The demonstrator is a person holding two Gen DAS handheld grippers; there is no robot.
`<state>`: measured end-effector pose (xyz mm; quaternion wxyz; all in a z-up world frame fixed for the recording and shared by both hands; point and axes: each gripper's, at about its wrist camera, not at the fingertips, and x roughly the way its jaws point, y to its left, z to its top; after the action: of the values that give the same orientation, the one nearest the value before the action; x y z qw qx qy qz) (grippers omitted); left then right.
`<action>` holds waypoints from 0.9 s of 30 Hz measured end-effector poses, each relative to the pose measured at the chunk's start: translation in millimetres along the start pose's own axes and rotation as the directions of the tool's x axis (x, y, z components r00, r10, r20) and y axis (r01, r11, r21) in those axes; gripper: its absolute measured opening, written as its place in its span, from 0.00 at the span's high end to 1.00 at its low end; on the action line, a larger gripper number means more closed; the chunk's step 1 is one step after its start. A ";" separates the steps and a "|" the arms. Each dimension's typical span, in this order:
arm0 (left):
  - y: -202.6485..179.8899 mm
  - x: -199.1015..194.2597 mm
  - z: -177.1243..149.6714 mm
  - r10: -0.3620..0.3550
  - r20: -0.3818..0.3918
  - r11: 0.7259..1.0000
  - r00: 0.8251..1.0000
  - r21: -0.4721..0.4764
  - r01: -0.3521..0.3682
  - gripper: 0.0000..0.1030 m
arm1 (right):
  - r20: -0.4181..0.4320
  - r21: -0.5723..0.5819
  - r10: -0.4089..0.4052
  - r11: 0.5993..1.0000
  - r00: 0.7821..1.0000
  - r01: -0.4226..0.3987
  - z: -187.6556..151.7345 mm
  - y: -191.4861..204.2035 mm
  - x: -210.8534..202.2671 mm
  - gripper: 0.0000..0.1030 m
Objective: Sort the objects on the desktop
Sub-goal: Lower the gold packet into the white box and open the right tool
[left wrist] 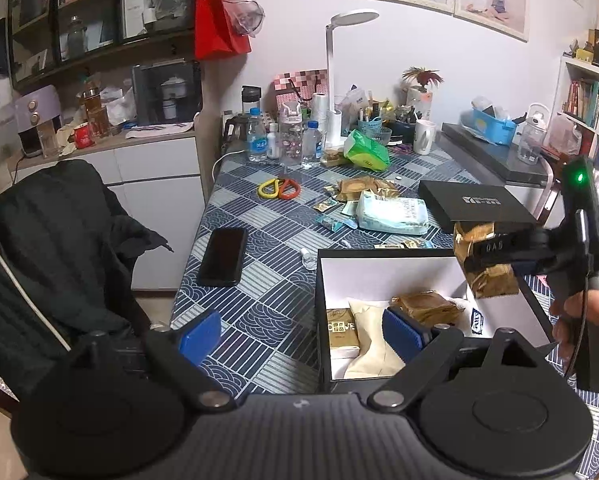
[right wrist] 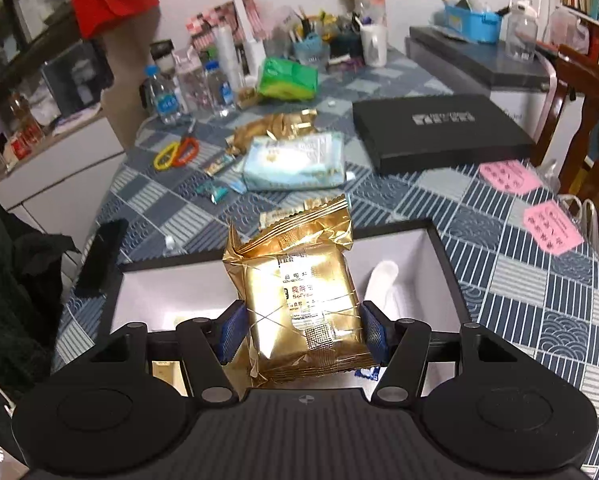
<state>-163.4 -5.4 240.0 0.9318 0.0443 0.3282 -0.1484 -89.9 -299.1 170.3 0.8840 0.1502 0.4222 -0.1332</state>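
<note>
Currently gripping a gold foil packet (right wrist: 299, 300) between the blue pads (right wrist: 373, 332) of the right gripper (right wrist: 301, 334), pinched at both side edges and held above the open black box (right wrist: 443, 240). Left gripper (left wrist: 299, 332) spread wide, nothing between its pads, hovering at the box's near-left corner. Already inside the box: gold packets (left wrist: 427, 306), a cream pouch (left wrist: 369, 332). Beyond the box on the table (left wrist: 259, 272): more gold packets (right wrist: 275, 124), a pale blue tissue pack (right wrist: 295, 160), the box's black lid (right wrist: 439, 132). Left of the box: a black phone (left wrist: 223, 256).
</note>
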 end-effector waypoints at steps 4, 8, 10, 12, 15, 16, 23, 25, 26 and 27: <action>-0.3 1.5 2.4 0.008 0.003 1.000 1.000 -0.005 -0.008 0.00 | -0.031 0.007 -0.006 1.000 1.000 0.007 -3.6 -4.7 13.8 0.43; -1.3 5.2 3.1 0.015 -0.003 1.000 1.000 -0.012 -0.015 0.00 | -0.055 0.001 -0.018 1.000 0.998 0.018 -5.3 -7.0 25.7 0.43; -0.9 7.0 3.4 0.021 -0.007 1.000 1.000 -0.018 -0.021 0.00 | -0.067 -0.002 -0.023 1.000 0.997 0.023 -6.3 -8.4 32.2 0.43; -0.5 8.9 3.6 0.026 -0.011 0.999 1.000 -0.023 -0.027 0.00 | -0.078 -0.008 -0.030 1.000 0.996 0.030 -6.9 -9.3 38.7 0.43; 0.4 11.5 4.0 0.035 -0.017 0.999 0.999 -0.031 -0.035 0.00 | -0.092 -0.023 -0.043 0.999 0.995 0.041 -7.2 -10.2 48.0 0.42; 0.9 12.2 4.1 0.038 -0.019 0.999 0.999 -0.034 -0.038 0.00 | -0.097 -0.028 -0.048 0.999 0.994 0.046 -6.9 -10.5 51.4 0.42; 0.5 17.1 4.4 0.057 -0.034 0.997 0.998 -0.045 -0.058 0.00 | -0.133 -0.044 -0.071 0.997 0.989 0.065 -5.9 -15.4 70.5 0.42; 0.0 18.3 4.7 0.061 -0.037 0.997 0.997 -0.046 -0.063 0.00 | -0.140 -0.044 -0.073 0.997 0.987 0.067 -5.7 -17.9 73.9 0.44; -0.5 19.1 5.1 0.062 -0.039 0.997 0.997 -0.046 -0.064 0.00 | -0.144 -0.043 -0.074 0.997 0.987 0.068 -5.5 -19.4 75.3 0.45; -0.9 19.9 5.4 0.063 -0.041 0.997 0.997 -0.046 -0.065 0.00 | -0.147 -0.041 -0.076 0.997 0.986 0.070 -5.4 -21.1 76.7 0.45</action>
<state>-145.6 -12.2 231.8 0.9302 0.0355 0.3485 -0.1097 -54.7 -324.9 103.5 0.8473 0.1282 0.4942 -0.1465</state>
